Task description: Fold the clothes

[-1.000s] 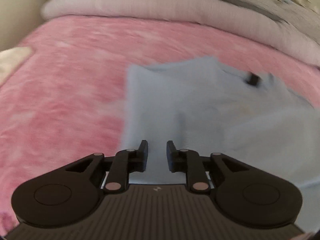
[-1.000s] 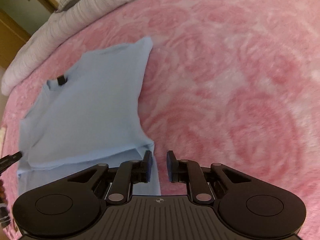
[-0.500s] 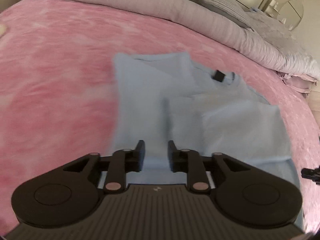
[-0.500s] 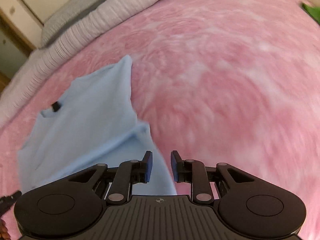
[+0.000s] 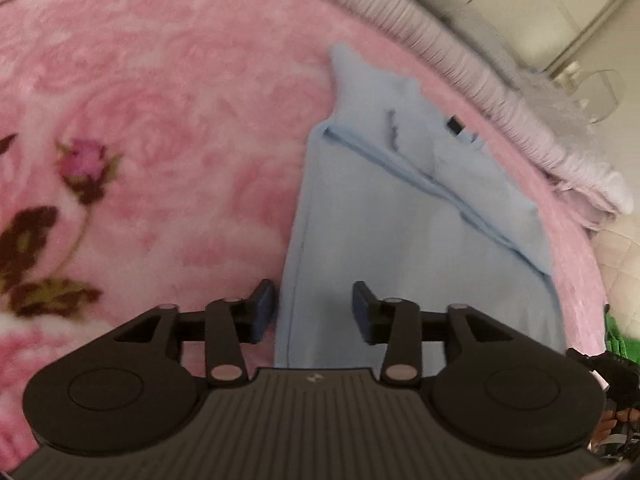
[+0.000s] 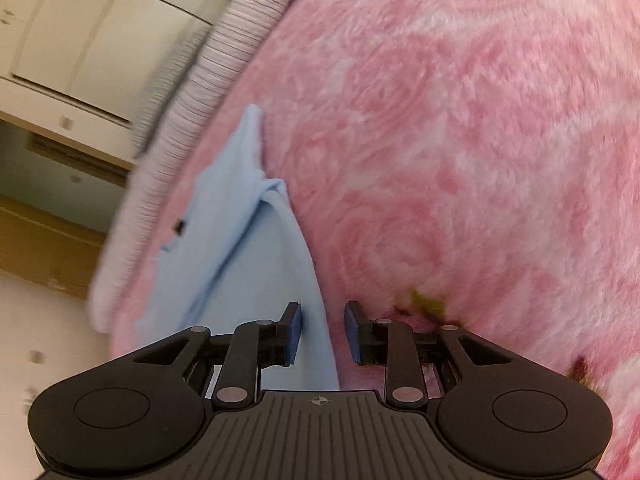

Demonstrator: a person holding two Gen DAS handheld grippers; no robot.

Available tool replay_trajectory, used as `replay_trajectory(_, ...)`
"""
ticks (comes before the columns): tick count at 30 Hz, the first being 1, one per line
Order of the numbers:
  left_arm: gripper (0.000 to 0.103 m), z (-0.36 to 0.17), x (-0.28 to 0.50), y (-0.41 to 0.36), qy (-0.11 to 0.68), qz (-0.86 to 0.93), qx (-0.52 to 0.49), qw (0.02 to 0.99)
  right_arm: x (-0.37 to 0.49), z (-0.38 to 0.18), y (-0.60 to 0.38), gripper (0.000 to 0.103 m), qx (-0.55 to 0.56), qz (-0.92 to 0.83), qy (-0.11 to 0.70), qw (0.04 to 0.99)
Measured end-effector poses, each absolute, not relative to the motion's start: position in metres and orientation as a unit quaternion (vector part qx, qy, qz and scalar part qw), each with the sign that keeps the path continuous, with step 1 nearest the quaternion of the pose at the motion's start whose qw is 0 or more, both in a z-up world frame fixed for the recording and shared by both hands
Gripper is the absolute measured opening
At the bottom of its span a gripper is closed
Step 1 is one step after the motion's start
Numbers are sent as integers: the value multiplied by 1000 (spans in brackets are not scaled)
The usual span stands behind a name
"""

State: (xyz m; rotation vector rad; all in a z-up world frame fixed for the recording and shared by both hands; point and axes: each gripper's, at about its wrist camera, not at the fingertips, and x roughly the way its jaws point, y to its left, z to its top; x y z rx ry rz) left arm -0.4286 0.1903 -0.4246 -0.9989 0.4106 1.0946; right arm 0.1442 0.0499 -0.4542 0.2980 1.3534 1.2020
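Lying on a pink blanket (image 5: 168, 92) printed with roses, a light blue shirt (image 5: 400, 240) is partly folded: both side parts are turned in over the middle, and their edges make long creases running from near the collar toward the hem. A small dark tag (image 5: 454, 123) sits at the neckline, at the far end of the shirt. Beyond that end runs a ribbed grey-lilac duvet (image 5: 460, 64), bunched along the edge of the blanket.

The left gripper (image 5: 314, 308) hovers over the near left edge of the shirt. Its 2 fingers stand wide and are opening, with the shirt's edge seen between them below; the pads press on nothing.

The right gripper (image 6: 322, 332) hangs over the near right edge of the shirt (image 6: 240, 248). Its gap is middling and is widening too; the cloth's border passes under the space between the pads, which do not pinch it. In this view the blanket (image 6: 460, 140) fills the right side, and pale cupboards (image 6: 80, 32) stand behind the duvet (image 6: 224, 64).

At the right edge of the left view, a bit of green cloth (image 5: 618, 336) shows past the blanket.
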Motion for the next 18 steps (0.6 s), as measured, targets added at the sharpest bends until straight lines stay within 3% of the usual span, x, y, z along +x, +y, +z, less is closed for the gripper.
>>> replay_trajectory(10,44,-440,-466,141,81,462,-466,751,103,-454,-18,28,136,586,519,608)
replay_trajectory(14,50,-441,-479,117,38,430,-532,729,84,-449,-51,29,153,556,559,596)
replay_trajectory(18,47,-453,-483,114,0,405,-577,709,79,-453,-58,30,172,545,580,580)
